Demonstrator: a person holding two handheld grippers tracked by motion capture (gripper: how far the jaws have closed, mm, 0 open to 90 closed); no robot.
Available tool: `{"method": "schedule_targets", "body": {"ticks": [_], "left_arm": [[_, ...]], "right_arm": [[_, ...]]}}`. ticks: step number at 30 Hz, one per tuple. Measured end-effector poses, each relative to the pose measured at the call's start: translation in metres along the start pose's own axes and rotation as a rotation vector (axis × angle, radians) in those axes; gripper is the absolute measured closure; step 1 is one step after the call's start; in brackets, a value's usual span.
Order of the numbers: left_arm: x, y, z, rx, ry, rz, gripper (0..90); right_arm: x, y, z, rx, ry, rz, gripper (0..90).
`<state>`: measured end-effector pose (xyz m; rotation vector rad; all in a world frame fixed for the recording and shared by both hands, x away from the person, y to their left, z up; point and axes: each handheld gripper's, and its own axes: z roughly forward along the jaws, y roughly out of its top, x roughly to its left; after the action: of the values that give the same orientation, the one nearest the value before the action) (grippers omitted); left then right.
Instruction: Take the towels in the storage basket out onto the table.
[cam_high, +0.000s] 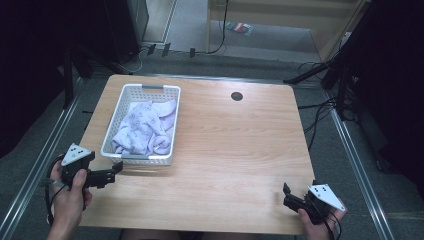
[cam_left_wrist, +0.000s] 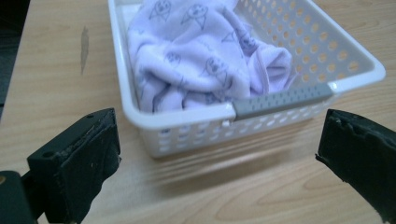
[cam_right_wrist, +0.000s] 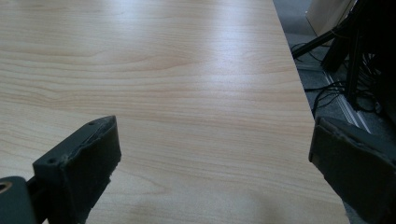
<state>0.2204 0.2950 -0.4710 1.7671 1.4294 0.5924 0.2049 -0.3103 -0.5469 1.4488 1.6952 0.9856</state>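
Lilac fleece printed with small grey owls, a soft cloth (cam_high: 146, 127), lies bunched inside a white perforated plastic basket (cam_high: 165, 92) on the left half of a pale wood-grain table (cam_high: 240, 150). The basket's long axis runs near to far, and its near short wall carries a grey handle strip (cam_left_wrist: 282, 100).

The left gripper (cam_high: 112, 171) rests just beside that near wall, at the table's near left, jaws spread wide and holding nothing. In the left gripper view the basket (cam_left_wrist: 355, 70) sits straight ahead between the two jaws, its near rim close in front, and the cloth (cam_left_wrist: 205, 56) is heaped just beyond and above that rim. So the cloth lies forward and slightly up from this gripper: a reach would likely need to rise over the rim and then dip into the folds.

The right gripper (cam_high: 292, 197) sits at the near right corner, well apart from the basket, its jaws also spread and empty; the right gripper view looks over bare tabletop (cam_right_wrist: 163, 70) toward the right table edge. The left hand is plainly the nearer one to the cloth.

Open room lies to the right of the basket, where the whole middle and right of the table is bare apart from a dark cable port (cam_high: 236, 96) near the far edge. To the left, the basket stands near the table's left edge, leaving little margin there.
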Motion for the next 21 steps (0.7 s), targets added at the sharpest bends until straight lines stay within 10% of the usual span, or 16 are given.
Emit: {"method": "schedule_targets", "body": {"ticks": [21], "left_arm": [[-0.007, 0.068, 0.055, 0.112, -0.050, 0.014, 0.1]], "right_arm": [[0.000, 0.000, 0.000, -0.003, 0.003, 0.003, 2.2]]}}
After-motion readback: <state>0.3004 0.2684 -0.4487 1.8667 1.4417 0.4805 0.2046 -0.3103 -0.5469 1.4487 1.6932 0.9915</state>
